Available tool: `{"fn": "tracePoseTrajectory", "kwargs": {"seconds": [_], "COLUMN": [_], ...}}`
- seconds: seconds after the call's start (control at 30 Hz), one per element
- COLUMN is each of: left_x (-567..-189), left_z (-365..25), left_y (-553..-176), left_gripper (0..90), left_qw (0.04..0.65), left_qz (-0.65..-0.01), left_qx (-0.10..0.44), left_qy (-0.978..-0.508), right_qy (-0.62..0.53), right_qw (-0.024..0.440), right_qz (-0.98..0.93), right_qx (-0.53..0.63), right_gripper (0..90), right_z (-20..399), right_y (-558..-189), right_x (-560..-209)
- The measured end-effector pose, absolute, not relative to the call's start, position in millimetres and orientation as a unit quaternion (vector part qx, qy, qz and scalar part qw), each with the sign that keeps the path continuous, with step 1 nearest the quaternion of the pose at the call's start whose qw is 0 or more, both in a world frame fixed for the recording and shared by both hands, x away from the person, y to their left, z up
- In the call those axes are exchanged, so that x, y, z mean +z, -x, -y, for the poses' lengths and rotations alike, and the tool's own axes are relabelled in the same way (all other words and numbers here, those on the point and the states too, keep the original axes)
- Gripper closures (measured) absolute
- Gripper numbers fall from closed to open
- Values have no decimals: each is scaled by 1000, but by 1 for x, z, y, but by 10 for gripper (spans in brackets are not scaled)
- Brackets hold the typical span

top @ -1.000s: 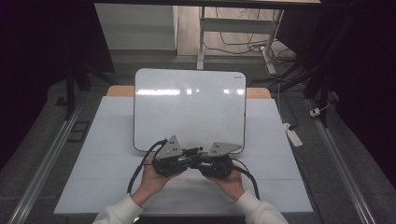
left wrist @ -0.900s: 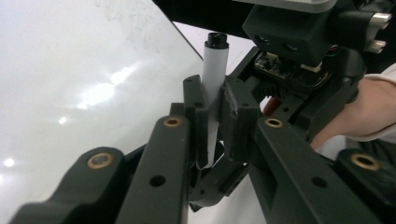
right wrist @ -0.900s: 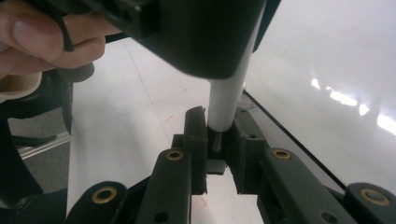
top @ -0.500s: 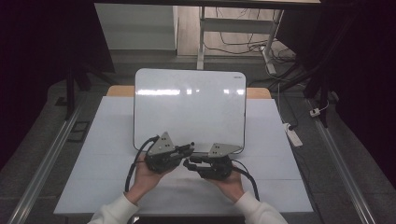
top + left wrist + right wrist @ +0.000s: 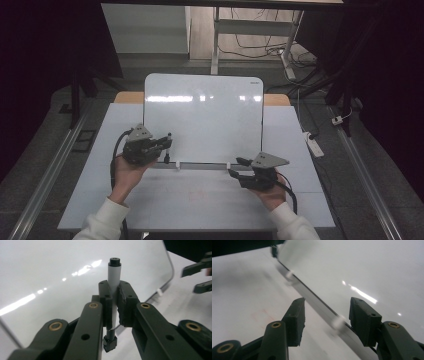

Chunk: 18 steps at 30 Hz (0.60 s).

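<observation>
**Marker held at whiteboard's lower left corner**

Left gripper [image 5: 166, 145]: fingers clamped tight on a white marker [image 5: 114, 293] with black ends, held crosswise over the whiteboard's [image 5: 205, 115] lower left corner. Whiteboard: lies on the desk [image 5: 200, 200], blank, glossy, two small white clips on its near edge. Right gripper [image 5: 235, 167]: fingers apart and just been opening, nothing between them, at the board's near edge toward the right, well apart from the marker.
</observation>
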<state>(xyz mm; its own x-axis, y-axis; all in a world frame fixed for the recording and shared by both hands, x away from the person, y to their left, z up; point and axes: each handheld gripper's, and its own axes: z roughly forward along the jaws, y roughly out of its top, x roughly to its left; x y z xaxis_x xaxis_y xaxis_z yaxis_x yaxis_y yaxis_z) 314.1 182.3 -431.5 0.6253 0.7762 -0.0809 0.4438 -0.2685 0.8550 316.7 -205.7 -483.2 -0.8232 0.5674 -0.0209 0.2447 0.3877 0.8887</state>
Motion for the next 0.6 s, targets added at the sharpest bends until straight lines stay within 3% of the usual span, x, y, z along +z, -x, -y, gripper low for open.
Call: {"fn": "tracePoseTrajectory", "kwargs": {"seconds": [0.3, 0.6], "left_x": [-430, -433], "left_z": [-195, -194], "left_y": [-329, -353], "left_gripper": [813, 813], "left_qw": [411, 363], "left_qz": [-421, -441], "left_qx": [198, 207], "left_qy": [-784, -794], "right_qy": [-294, -318], "right_qw": [191, 201], "right_qz": [-804, -795], "right_qx": [481, 477], "right_gripper": [454, 454], "right_z": [258, 280], "right_y": [-311, -309], "right_x": [-491, -492]}}
